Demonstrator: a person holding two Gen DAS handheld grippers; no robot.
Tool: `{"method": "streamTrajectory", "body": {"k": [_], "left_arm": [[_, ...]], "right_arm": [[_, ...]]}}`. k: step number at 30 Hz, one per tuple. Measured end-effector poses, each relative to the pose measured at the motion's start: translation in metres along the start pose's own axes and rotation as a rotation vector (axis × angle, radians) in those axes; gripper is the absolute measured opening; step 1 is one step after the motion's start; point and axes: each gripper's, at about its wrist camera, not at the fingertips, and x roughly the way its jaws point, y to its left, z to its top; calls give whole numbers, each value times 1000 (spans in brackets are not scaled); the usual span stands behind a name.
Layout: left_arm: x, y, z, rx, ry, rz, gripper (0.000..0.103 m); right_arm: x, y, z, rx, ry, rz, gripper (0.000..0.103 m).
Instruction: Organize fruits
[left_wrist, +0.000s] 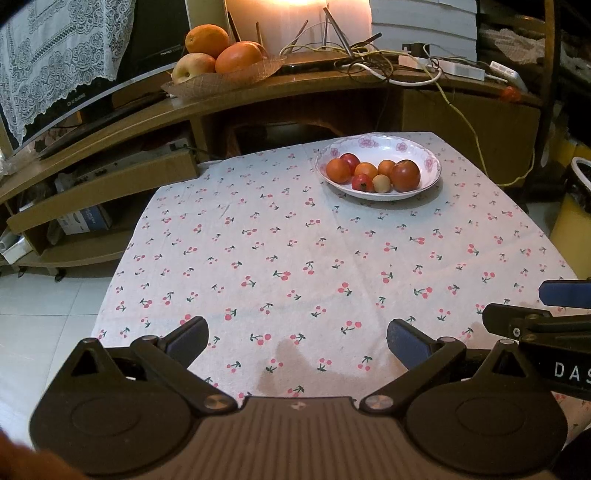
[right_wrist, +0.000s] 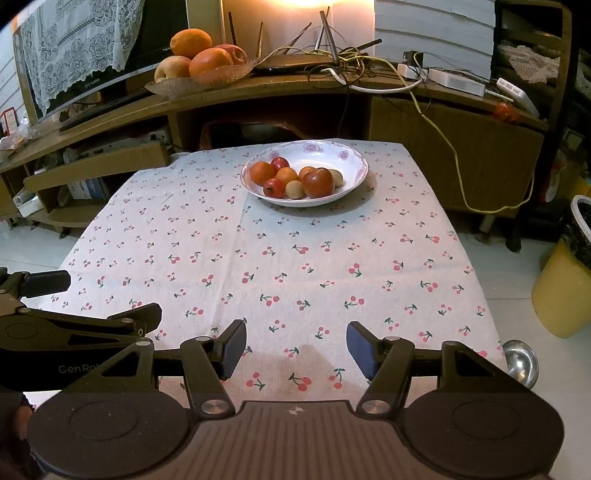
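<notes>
L gripper (left_wrist: 297, 341) jaws apart, nothing btwn, R gripper (right_wrist: 296, 349) jaws apart, also empty, both low over cherry-print cloth (right_wrist: 258, 266), fruits (right_wrist: 295, 177) piled in white bowl (right_wrist: 354, 162) at 12 o'clock, far end of table

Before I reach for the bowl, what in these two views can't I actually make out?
- Fruit count in the bowl: right view shows a pale piece behind the big red fruit; left view hides it.
- Right gripper: cut off by the left view's right edge.
- Left gripper: cut off by the right view's left edge.
- Metal object at the table's right edge: partly hidden by the gripper body; identity unclear.
</notes>
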Motion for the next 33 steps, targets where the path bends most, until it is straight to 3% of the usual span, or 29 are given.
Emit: {"method": "streamTrajectory", "body": {"k": [33], "left_arm": [[4, -2, -5, 14, 23, 3, 103]], "right_arm": [[4, 1, -5, -6, 14, -2, 63]]}}
